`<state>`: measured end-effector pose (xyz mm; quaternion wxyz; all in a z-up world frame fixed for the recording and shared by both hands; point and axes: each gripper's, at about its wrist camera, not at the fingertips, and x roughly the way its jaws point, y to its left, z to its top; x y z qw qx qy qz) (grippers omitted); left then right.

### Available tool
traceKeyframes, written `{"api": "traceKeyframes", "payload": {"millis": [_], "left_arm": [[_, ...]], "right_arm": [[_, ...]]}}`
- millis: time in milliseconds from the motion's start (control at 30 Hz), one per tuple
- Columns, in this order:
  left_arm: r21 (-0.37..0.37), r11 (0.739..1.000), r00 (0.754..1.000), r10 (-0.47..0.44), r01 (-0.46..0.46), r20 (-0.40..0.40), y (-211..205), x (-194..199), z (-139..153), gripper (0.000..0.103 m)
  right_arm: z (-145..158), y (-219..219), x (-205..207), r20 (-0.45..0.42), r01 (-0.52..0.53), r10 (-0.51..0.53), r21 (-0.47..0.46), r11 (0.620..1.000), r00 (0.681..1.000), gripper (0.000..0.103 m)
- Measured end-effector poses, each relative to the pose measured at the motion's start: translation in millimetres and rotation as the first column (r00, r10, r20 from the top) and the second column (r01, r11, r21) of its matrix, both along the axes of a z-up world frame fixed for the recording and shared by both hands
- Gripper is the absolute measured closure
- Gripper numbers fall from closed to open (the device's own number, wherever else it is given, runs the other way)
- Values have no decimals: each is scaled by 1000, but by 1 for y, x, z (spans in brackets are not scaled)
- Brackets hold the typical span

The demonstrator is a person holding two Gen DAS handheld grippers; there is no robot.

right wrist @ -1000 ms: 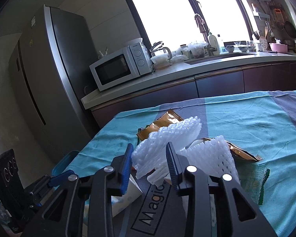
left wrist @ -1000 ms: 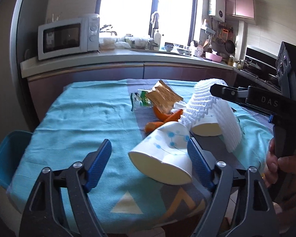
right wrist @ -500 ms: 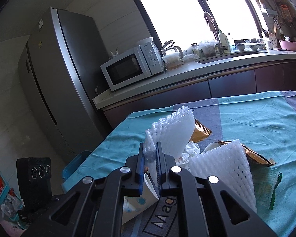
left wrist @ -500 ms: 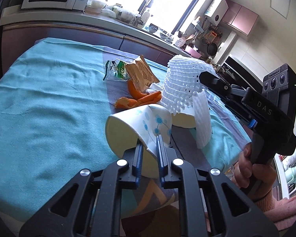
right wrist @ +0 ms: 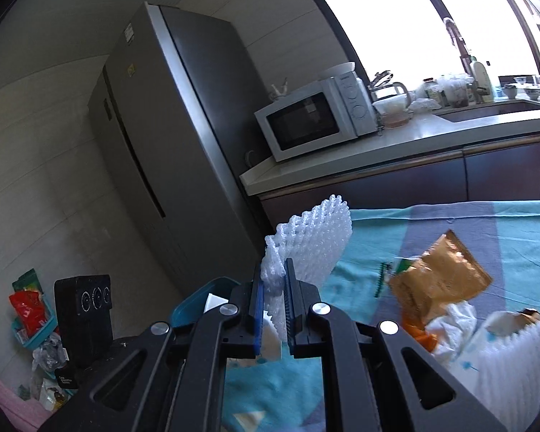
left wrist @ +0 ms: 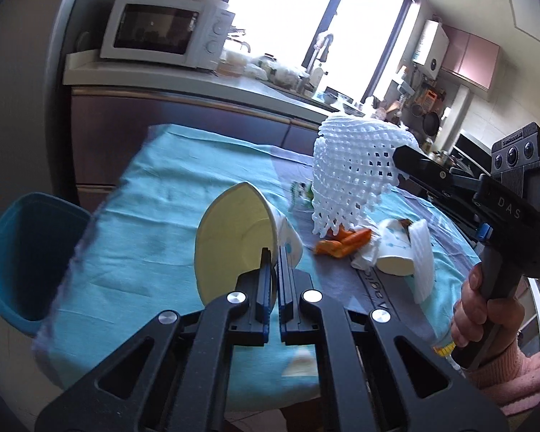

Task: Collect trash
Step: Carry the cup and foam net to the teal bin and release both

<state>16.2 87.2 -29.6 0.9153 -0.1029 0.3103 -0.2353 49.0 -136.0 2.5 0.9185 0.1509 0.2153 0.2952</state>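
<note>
The left tongs point(left wrist: 274, 255) are pinching only the thin wall of a paper cup point(left wrist: 241, 237), one pad inside and one outside near the rim. That hold looks risky: the soft wall is likely to buckle or slide free if the hand swings fast toward the blue bin point(left wrist: 25, 252), which is sitting at nine o'clock off the table point(left wrist: 154, 223) edge. The right tongs point(right wrist: 273, 280) are clamping a narrow fold of white foam net point(right wrist: 316, 244). The net is light and springy, so it may snag on the cup or pull out of the grip.

Both tongs are holding their pieces lifted above the cloth, the left tilting down across the table, the right pointing closer to level toward the fridge point(right wrist: 183, 136). A hand point(left wrist: 486, 309) is gripping the right handle at four o'clock. A second cup point(left wrist: 396, 252), orange peel point(left wrist: 342, 244) and a brown wrapper point(right wrist: 439, 280) are lying on the table, uncollected.
</note>
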Motion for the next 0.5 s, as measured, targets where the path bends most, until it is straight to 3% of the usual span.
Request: {"api": "traceKeyframes", "payload": {"millis": [200, 500], "left_arm": [[53, 980, 982, 191, -191, 11, 70, 9, 8, 99], [117, 916, 921, 389, -384, -25, 156, 32, -8, 99]], "right_arm": [[2, 60, 41, -35, -174, 176, 66, 983, 984, 94], [-19, 144, 97, -154, -330, 346, 123, 936, 925, 94]]}}
